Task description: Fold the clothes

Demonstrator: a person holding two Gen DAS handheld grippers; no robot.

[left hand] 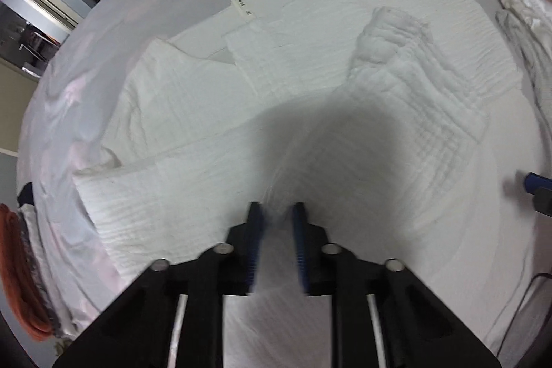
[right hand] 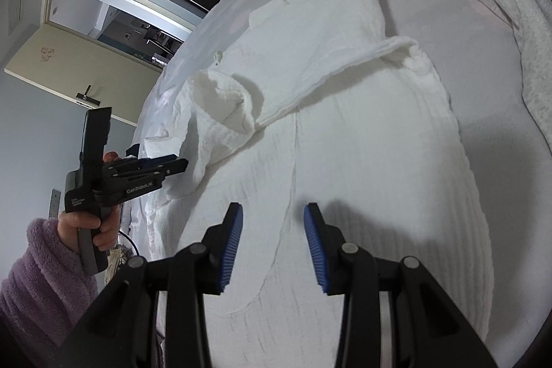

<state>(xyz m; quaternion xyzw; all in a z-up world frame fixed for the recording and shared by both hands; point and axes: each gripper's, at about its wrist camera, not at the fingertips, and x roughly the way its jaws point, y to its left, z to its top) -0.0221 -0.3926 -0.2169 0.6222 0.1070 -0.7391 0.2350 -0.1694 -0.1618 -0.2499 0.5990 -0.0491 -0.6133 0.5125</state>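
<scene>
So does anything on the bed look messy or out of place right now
Yes. One sleeve of the white robe is bunched up with its cuff standing open rather than lying flat. A grey garment lies crumpled beside it.

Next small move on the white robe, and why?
Probably lift the left claw, which appears shut on a pinch of white robe, and carry that fabric toward the robe's middle. The sleeve is still bunched and the right claw is open over the fabric, holding nothing.
</scene>
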